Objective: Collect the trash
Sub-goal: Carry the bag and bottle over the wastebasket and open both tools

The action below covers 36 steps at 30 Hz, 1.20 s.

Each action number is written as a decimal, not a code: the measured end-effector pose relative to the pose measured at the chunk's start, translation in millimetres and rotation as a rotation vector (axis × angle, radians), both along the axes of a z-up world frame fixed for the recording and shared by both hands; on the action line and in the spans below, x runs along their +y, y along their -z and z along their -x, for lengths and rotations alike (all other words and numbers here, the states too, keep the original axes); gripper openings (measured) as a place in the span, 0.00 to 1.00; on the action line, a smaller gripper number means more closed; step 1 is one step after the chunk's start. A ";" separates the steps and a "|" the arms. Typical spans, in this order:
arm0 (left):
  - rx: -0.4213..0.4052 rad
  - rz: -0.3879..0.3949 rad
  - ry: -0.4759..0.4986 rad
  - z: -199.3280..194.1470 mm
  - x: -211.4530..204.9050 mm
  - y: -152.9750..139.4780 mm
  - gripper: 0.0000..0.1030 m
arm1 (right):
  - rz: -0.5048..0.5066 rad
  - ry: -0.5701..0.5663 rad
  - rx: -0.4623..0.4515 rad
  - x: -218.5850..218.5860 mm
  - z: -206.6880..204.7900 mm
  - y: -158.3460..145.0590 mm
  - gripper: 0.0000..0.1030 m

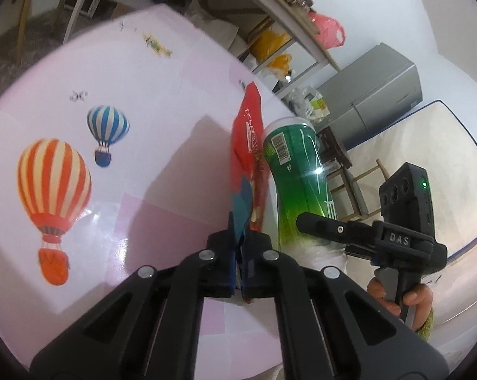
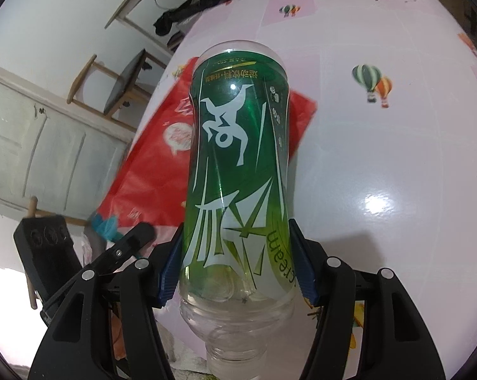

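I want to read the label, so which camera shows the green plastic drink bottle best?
The right wrist view: the green plastic drink bottle fills the centre, label facing the camera, clamped in the right gripper. The left wrist view shows it smaller, from the side, barcode visible, beside the red snack wrapper.

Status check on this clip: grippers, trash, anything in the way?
Left gripper shut on red wrapper. Right gripper shut on green bottle. Both off the table. Nothing in the way.

Left gripper pinching red wrapper, apparently lifted off table
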State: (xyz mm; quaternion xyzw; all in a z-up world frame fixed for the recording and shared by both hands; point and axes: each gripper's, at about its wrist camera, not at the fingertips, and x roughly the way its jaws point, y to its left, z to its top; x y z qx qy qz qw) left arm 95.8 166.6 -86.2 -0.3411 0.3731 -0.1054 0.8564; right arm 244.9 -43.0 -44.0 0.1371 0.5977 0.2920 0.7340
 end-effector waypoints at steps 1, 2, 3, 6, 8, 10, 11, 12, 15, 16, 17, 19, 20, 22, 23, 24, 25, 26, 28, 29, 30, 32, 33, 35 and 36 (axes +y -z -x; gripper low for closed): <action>-0.011 -0.011 -0.001 2.3 -0.6 -3.7 0.01 | -0.004 0.008 -0.004 -2.4 -0.4 -2.5 0.58; -0.021 -0.020 -0.002 4.4 -0.8 -7.2 0.01 | -0.006 0.016 -0.009 -4.7 -0.5 -5.0 0.58; -0.031 -0.026 -0.005 6.5 -1.0 -10.5 0.01 | -0.007 0.023 -0.014 -7.0 -0.6 -7.3 0.58; -0.053 -0.029 -0.010 13.2 -0.7 -17.4 0.00 | -0.015 0.043 -0.024 -13.7 -0.9 -12.9 0.58; -0.070 -0.037 -0.013 17.9 -0.4 -23.1 0.00 | -0.017 0.057 -0.030 -19.3 -1.4 -15.6 0.58; -0.084 -0.047 -0.014 21.5 -2.3 -28.9 0.00 | -0.022 0.076 -0.039 -26.7 -1.6 -19.7 0.58; -0.093 -0.052 -0.013 23.1 -3.2 -32.4 0.00 | -0.026 0.085 -0.042 -30.7 -0.9 -21.4 0.58; -0.100 -0.057 -0.012 23.9 -5.4 -36.0 0.00 | -0.029 0.093 -0.045 -33.3 1.9 -23.8 0.58; -0.134 -0.071 -0.002 30.0 -12.4 -47.9 0.00 | -0.046 0.128 -0.064 -48.7 5.1 -33.2 0.58; -0.150 -0.077 0.005 32.1 -15.8 -54.0 0.00 | -0.057 0.144 -0.072 -56.6 6.5 -37.2 0.58; -0.167 -0.082 0.019 33.8 -20.3 -60.0 0.00 | -0.068 0.163 -0.082 -66.5 8.4 -41.9 0.58; -0.196 -0.087 0.051 34.1 -32.1 -71.1 0.00 | -0.083 0.208 -0.107 -88.5 13.8 -52.1 0.58; -0.211 -0.089 0.074 33.8 -39.0 -76.4 0.00 | -0.087 0.233 -0.121 -101.7 17.3 -57.0 0.58; -0.240 -0.093 0.123 31.1 -56.2 -87.6 0.00 | -0.093 0.295 -0.147 -131.6 26.4 -66.3 0.58; -0.258 -0.101 0.157 28.5 -68.3 -93.6 0.00 | -0.091 0.337 -0.163 -152.1 33.0 -71.5 0.58; -0.269 -0.106 0.182 26.7 -77.3 -97.4 0.00 | -0.086 0.374 -0.177 -169.2 39.8 -75.1 0.58; -0.285 -0.112 0.226 22.5 -93.0 -102.7 0.00 | -0.078 0.422 -0.192 -191.1 48.4 -79.2 0.58; -0.295 -0.119 0.269 17.7 -108.4 -107.4 0.00 | -0.068 0.478 -0.206 -216.0 59.6 -82.5 0.58; -0.297 -0.137 0.350 7.5 -142.0 -113.4 0.00 | -0.049 0.583 -0.223 -261.0 80.2 -86.5 0.58; -0.293 -0.149 0.399 1.6 -161.9 -115.2 0.00 | -0.033 0.645 -0.229 -286.0 93.9 -86.3 0.58; -0.285 -0.159 0.431 -3.4 -176.1 -116.5 0.00 | -0.022 0.693 -0.231 -306.6 104.8 -83.6 0.58; -0.244 -0.193 0.528 -18.9 -222.4 -115.9 0.01 | -0.007 0.808 -0.219 -352.1 131.3 -73.6 0.58; -0.221 -0.203 0.570 -25.3 -245.4 -112.9 0.01 | -0.008 0.851 -0.206 -370.0 142.1 -66.4 0.58; -0.146 -0.223 0.652 -40.8 -289.9 -102.4 0.01 | -0.010 0.945 -0.170 -408.4 167.8 -46.6 0.58; -0.111 -0.230 0.683 -48.8 -308.7 -97.0 0.01 | -0.010 0.973 -0.155 -421.3 173.4 -37.6 0.58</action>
